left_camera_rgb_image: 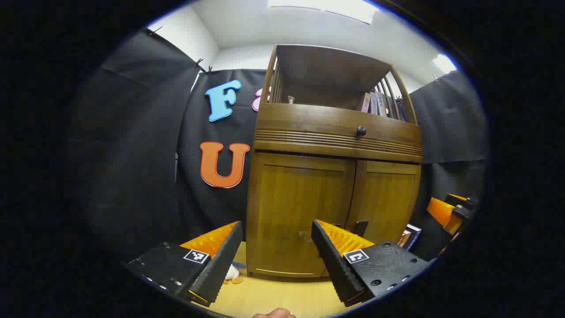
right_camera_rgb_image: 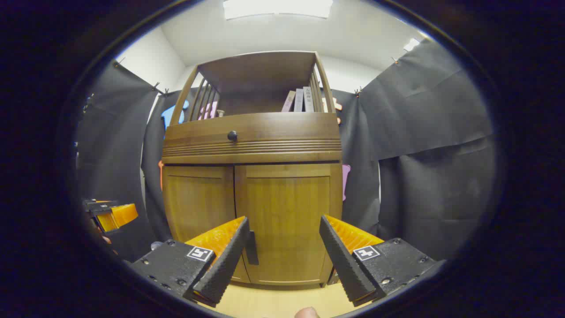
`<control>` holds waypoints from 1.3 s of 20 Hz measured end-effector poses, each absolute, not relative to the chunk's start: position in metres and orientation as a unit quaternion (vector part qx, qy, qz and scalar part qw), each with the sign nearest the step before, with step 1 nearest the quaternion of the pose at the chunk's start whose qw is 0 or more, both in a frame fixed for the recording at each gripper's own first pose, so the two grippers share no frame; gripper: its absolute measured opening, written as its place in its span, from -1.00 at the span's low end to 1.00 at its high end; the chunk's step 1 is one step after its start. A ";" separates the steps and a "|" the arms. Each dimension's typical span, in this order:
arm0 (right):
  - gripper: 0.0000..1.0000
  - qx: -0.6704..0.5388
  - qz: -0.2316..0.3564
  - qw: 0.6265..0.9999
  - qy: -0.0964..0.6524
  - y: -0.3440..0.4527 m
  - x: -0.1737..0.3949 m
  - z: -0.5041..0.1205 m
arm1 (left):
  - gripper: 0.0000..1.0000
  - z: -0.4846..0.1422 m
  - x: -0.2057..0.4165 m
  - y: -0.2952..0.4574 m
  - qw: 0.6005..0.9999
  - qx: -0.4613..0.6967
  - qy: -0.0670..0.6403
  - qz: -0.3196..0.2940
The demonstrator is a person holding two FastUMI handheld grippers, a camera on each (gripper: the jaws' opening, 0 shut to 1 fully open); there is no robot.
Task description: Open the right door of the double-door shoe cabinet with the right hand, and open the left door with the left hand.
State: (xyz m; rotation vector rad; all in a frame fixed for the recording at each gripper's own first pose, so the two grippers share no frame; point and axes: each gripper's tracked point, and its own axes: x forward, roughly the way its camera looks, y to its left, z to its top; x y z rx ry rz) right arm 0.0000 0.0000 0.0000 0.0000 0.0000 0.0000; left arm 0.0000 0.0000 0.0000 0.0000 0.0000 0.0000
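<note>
The wooden shoe cabinet stands in front of me with both doors shut. In the left gripper view the left door lies straight ahead of my open left gripper, a short way off. The right door carries a dark handle beside the centre seam. In the right gripper view my right gripper is open and faces the right door. Its dark handle shows just beside my left finger. The left door is beside it. Neither gripper touches the cabinet.
A drawer with a round knob sits above the doors, and books stand on the open top shelf. A small toy lies on the wooden floor by the cabinet's left corner. Black cloth walls close in both sides.
</note>
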 end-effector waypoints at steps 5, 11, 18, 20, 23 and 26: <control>1.00 -0.002 0.017 1.000 0.010 0.003 0.009 -0.006 | 0.89 0.006 -0.005 -0.015 0.999 0.032 -0.016 -0.005; 1.00 -0.003 0.021 1.000 0.017 0.003 0.016 -0.010 | 0.89 0.012 -0.004 -0.030 0.999 0.027 -0.027 -0.017; 1.00 -0.008 0.043 0.999 0.026 0.020 0.029 -0.021 | 0.89 0.009 -0.002 -0.020 0.999 0.035 -0.030 -0.013; 1.00 -0.007 0.047 0.998 0.040 0.026 0.036 -0.031 | 0.89 0.002 -0.003 -0.013 0.999 0.045 -0.024 -0.004; 1.00 -0.006 0.056 0.997 0.056 0.039 0.049 -0.043 | 0.89 -0.004 -0.001 -0.002 0.998 0.060 -0.018 0.009; 1.00 -0.012 0.062 0.995 0.071 0.051 0.067 -0.059 | 0.89 -0.005 -0.003 0.008 0.998 0.053 -0.019 0.017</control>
